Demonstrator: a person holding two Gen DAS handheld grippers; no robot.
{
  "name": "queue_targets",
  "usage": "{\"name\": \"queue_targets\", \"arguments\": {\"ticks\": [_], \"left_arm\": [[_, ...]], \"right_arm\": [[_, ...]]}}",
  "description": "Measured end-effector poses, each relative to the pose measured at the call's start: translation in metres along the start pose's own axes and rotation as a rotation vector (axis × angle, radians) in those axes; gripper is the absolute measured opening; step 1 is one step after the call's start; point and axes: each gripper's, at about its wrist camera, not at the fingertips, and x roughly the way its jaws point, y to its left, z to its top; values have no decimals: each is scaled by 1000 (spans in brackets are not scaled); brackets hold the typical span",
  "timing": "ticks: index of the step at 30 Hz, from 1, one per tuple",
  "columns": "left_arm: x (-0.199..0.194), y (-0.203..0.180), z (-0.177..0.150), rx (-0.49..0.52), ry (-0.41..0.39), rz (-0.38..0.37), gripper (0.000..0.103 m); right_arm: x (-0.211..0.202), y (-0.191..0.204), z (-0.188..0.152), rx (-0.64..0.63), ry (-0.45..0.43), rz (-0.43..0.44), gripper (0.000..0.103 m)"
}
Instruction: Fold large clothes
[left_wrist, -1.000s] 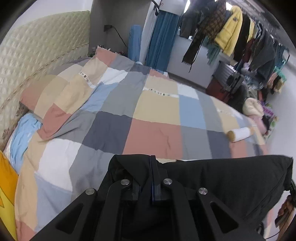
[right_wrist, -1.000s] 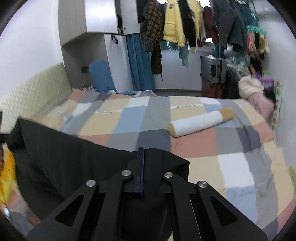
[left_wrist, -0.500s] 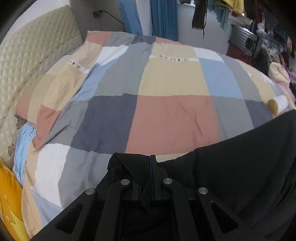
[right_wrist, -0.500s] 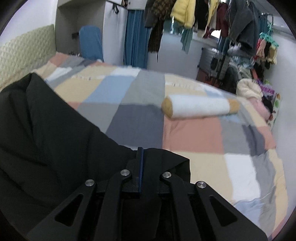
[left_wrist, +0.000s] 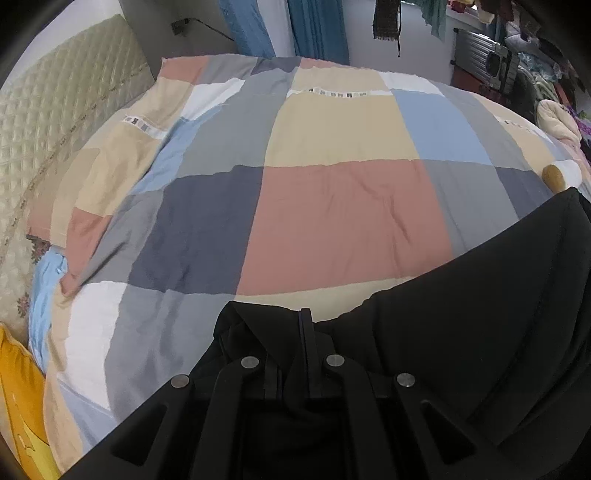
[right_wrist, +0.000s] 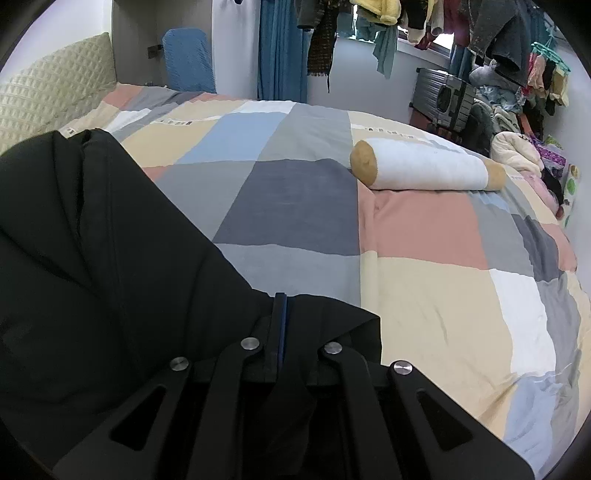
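Bedroom, patchwork quilt bed: I hold a large black fabric garment above it, left tool and right tool each clamped on an edge. Next: spread it flat toward twelve o'clock.

Black garment is held over a quilt patched in pink, beige, grey, navy, pale blue and white blocks. White bolster is capped with tan ends; headboard is quilted cream.
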Motion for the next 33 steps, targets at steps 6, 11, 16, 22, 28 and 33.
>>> {"name": "queue_targets", "arguments": {"ticks": [6, 11, 16, 22, 28, 33], "left_arm": [[-46, 24, -23, -56, 1, -105, 13], [-105, 59, -44, -153, -24, -322, 69], [-169, 72, -62, -132, -145, -340, 78], [-214, 45, -78, -56, -284, -307, 78], [-201, -6, -75, 1, -316, -320, 78], [-172, -51, -55, 88, -349, -286, 78]], "right_arm": [[-41, -12, -8, 89, 1, 76, 15], [-88, -23, -24, 208, -43, 136, 82], [-150, -23, -37, 216, -131, 183, 88], [-194, 5, -34, 147, -188, 148, 93], [-191, 47, -20, 166, -206, 175, 102], [-162, 81, 2, 176, -210, 175, 102]]}}
